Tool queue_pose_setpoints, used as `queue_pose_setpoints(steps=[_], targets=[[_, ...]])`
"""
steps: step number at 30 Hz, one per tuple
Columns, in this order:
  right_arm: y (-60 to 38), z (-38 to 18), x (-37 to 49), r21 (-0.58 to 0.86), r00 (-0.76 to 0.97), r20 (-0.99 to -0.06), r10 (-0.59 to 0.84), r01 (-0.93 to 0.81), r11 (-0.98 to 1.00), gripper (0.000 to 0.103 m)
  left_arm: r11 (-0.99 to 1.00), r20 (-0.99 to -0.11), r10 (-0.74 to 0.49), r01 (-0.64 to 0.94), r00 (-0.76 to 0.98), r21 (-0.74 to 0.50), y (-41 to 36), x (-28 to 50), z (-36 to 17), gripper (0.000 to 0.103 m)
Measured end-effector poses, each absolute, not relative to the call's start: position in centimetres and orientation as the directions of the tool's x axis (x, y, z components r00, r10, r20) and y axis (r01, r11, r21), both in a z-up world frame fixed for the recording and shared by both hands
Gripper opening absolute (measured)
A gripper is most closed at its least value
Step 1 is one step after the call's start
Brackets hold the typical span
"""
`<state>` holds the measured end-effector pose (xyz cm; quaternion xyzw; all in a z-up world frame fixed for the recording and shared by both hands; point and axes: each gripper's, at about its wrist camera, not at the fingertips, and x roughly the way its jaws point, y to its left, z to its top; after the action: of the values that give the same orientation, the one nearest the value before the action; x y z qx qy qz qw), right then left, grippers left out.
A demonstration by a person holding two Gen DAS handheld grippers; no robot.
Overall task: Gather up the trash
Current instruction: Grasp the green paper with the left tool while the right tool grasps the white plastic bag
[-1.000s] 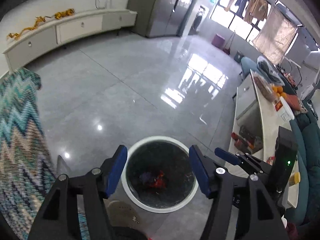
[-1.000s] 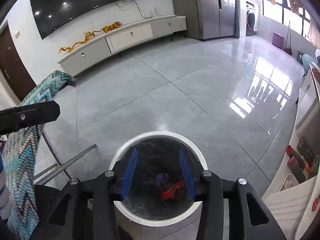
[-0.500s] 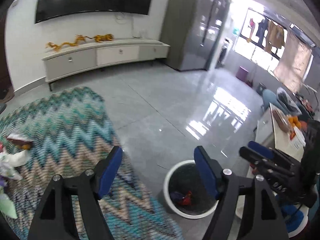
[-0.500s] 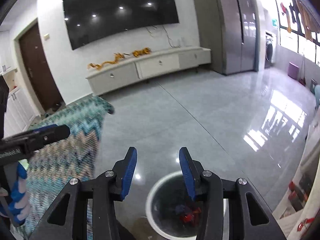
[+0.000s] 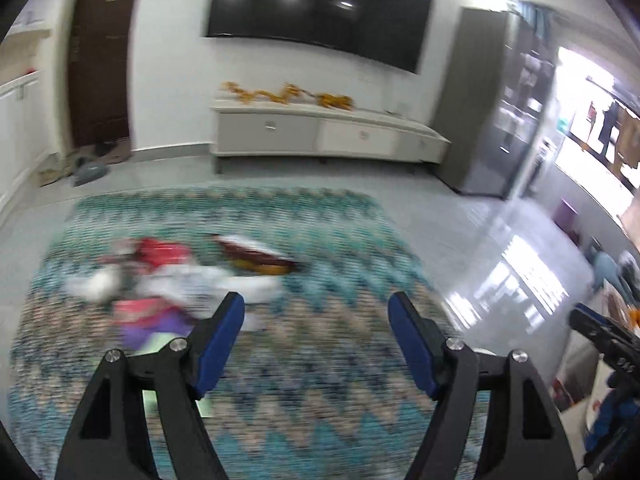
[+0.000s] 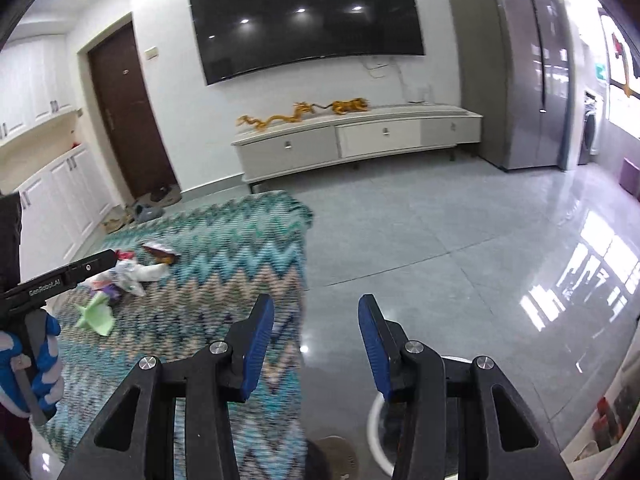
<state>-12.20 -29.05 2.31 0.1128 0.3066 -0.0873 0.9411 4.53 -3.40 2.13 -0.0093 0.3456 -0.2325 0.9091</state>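
A heap of trash (image 5: 168, 284) lies on the zigzag rug (image 5: 320, 240): red, white and purple wrappers and a brown packet (image 5: 260, 258), blurred in the left wrist view. In the right wrist view the same heap (image 6: 124, 276) shows with a green scrap (image 6: 96, 316) and the brown packet (image 6: 160, 254). My left gripper (image 5: 316, 340) is open and empty, above the rug, right of the heap. My right gripper (image 6: 316, 332) is open and empty above the rug's edge. The white rim of the bin (image 6: 374, 436) shows under its right finger.
A white TV cabinet (image 6: 360, 144) with a golden dragon ornament (image 6: 300, 114) stands against the far wall under a large TV (image 6: 308, 16). A grey fridge (image 6: 516, 64) stands at the right. Glossy grey floor (image 6: 460, 248) lies right of the rug. A dark door (image 6: 120, 112) is at the left.
Both grippers have lifted and swung left, away from the bin toward the rug. The bin has dropped out of the left wrist view and the trash heap has come into view. Both stay open.
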Motion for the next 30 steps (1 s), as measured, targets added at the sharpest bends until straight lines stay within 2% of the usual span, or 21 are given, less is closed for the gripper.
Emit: queue_pose_setpoints(steps=[5, 11, 16, 20, 30], targets=[[-25.8, 3.7, -10.5, 0.145, 0.803, -0.593, -0.051, 0.169, 0.975, 0.042, 0.946, -0.616, -0.322, 0.276, 0.719, -0.172, 4.9, 6.2, 1.9, 0.073], [-22.0, 4.6, -7.7, 0.164, 0.809, -0.587, 0.027, 0.086, 0.983, 0.045, 0.965, -0.598, -0.262, 0.203, 0.758, -0.165, 11.0, 7.3, 2.6, 0.073], [-18.9, 5.0, -5.1, 0.173, 0.808, -0.581, 0.097, 0.006, 0.985, 0.046, 0.965, -0.587, -0.263, 0.202, 0.766, -0.168, 12.2, 7.1, 2.9, 0.073], [-16.9, 5.5, -3.3, 0.175, 0.814, -0.565, 0.136, -0.043, 0.984, 0.048, 0.944, -0.609, -0.329, 0.230, 0.722, -0.237, 12.1, 7.4, 2.1, 0.073], [-10.6, 4.6, 1.2, 0.178, 0.771, -0.573, 0.276, -0.211, 0.961, 0.049, 0.926, -0.658, -0.358, 0.343, 0.663, -0.159, 8.7, 7.3, -0.1, 0.073]])
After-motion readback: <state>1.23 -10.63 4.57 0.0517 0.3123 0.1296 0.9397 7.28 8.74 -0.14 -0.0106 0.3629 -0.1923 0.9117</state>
